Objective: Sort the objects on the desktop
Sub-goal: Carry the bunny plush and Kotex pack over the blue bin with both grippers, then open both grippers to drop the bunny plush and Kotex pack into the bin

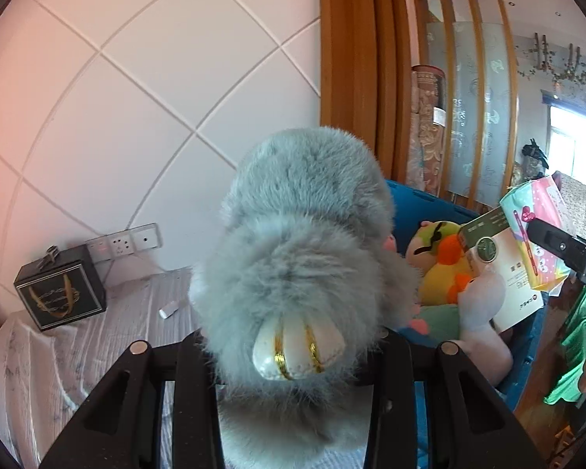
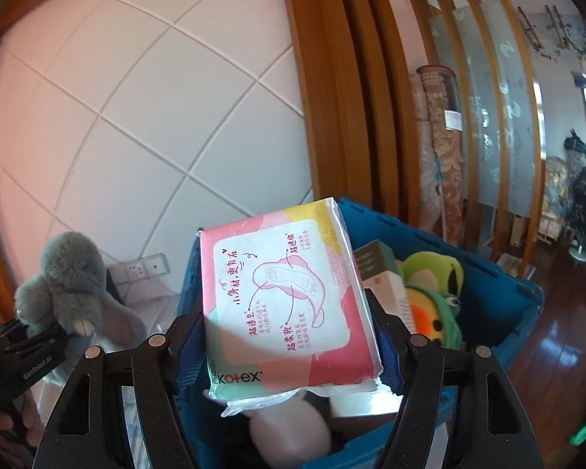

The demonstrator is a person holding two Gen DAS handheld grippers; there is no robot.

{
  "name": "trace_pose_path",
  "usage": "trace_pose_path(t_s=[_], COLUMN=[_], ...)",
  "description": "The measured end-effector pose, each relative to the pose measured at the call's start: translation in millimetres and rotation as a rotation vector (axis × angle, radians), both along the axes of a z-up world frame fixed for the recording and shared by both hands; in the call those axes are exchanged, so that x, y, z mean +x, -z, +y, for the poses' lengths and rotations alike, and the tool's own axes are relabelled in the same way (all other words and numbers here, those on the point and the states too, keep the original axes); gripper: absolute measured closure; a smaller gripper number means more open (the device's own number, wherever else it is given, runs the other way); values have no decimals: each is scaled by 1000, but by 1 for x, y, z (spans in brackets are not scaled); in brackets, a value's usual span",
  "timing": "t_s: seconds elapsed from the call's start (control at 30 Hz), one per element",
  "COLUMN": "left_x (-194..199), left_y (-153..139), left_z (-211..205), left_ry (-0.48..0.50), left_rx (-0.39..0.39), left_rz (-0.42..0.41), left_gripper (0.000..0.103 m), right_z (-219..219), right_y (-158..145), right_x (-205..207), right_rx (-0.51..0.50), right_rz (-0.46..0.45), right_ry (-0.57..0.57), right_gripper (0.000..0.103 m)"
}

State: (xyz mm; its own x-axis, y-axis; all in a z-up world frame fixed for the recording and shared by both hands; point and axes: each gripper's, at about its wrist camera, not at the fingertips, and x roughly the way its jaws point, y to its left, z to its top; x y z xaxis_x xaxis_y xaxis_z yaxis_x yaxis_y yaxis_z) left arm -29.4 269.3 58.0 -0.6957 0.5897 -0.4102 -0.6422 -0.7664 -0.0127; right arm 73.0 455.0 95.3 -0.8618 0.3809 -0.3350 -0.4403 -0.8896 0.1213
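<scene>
While our left gripper (image 1: pixel 293 355) clamps the grey plush toy (image 1: pixel 304 234) and our right gripper (image 2: pixel 289 336) pinches the pink pad packet (image 2: pixel 285 293), both hang at the blue bin (image 2: pixel 488 301) — carrying step; next, lower and release among the toys.

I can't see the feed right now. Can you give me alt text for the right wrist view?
The right tool grips a pink and yellow sanitary pad pack above an open blue bin holding plush toys and boxes. At far left, the left tool holds a grey fluffy plush in front of a white tiled wall.
</scene>
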Motion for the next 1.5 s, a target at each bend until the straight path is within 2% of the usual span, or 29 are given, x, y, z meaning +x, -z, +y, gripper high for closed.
trace_pose_path(t_s=[0.17, 0.37, 0.6, 0.77, 0.93, 1.03, 1.13, 1.37, 1.5], left_x=[5, -6, -32, -42, -43, -40, -39, -37, -38], left_y=[-15, -24, -14, 6, 14, 21, 20, 21, 20], left_z=[51, 104, 154, 162, 164, 174, 173, 170, 169], left_ry=[84, 142, 165, 164, 177, 179, 177, 167, 154], left_rx=[-9, -41, -150, -203, -221, -256, -252, -248, -238], left_rz=[19, 7, -81, -140, -165, -161, -158, -116, -107], left_gripper=[68, 68, 67, 67, 66, 65, 63, 63, 63], right_z=[25, 60, 102, 132, 151, 158, 158, 152, 156], right_y=[-1, -2, -10, 8, 28, 31, 30, 33, 36], right_x=[13, 16, 9, -4, -16, -20, -22, -45, -42], right_rx=[10, 35, 76, 61, 14, -12, -9, 2, -21], right_rz=[1, -6, -66, -144, -178, -156, -148, -213, -208], right_ry=[42, 120, 224, 273, 258, 239, 234, 184, 180], right_gripper=[32, 32, 32, 32, 32, 32, 32, 31, 29])
